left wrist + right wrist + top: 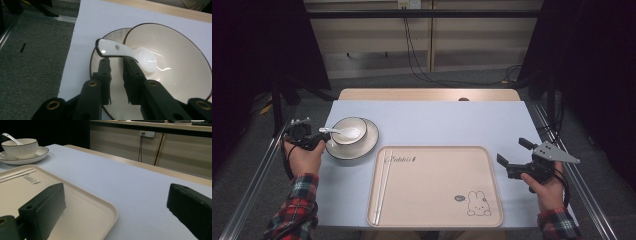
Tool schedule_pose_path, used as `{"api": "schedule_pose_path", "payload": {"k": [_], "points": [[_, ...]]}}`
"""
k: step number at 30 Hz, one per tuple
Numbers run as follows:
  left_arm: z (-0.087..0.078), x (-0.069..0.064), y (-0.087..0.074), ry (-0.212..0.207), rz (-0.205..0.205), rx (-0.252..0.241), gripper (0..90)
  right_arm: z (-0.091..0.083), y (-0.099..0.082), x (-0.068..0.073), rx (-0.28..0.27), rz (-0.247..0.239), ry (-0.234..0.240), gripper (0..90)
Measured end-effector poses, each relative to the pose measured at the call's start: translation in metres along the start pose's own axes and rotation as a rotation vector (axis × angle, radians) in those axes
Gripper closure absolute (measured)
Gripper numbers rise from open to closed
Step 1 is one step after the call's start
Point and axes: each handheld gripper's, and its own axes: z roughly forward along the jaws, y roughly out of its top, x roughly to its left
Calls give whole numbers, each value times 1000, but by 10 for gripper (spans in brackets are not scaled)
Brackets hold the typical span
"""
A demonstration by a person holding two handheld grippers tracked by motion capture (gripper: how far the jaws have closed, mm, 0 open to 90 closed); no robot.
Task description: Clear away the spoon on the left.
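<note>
bowl [349,131]: on plate [368,143], far-left of table [437,120], holds spoon's scoop | tray [437,200]: holds chopsticks [382,185] at left edge | spoon [120,50]: glossy white ceramic, handle with small hole, jutting over bowl rim | left gripper [117,65]: slightly parted beneath handle, not clamping | right gripper [513,151]: wide apart, nothing held, right of tray

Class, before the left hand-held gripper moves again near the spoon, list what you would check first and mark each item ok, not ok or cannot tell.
1. White ceramic spoon rests in the cream dark-rimmed bowl: ok.
2. Left hand-held gripper clear of the spoon handle: cannot tell.
3. Bowl seated on its cream saucer: ok.
4. Beige rabbit-print tray has free space: ok.
5. Right hand-held gripper open, empty, off the tray: ok.
</note>
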Motion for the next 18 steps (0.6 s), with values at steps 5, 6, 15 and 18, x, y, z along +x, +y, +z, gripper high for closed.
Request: {"api": "schedule_pose_path", "payload": {"k": [5,6,15,18], "points": [[-1,-1,1,3,-24,-17,666,0,0,1,6,-5,-4,13],[-1,0,2,2,-22,-28,641,0,0,0,1,-7,-9,13],[5,-1,3,-1,-61,-46,541,0,0,0,0,-3,-4,13],[11,-2,3,-4,-88,-63,532,0,0,1,4,-4,-5,13]]}}
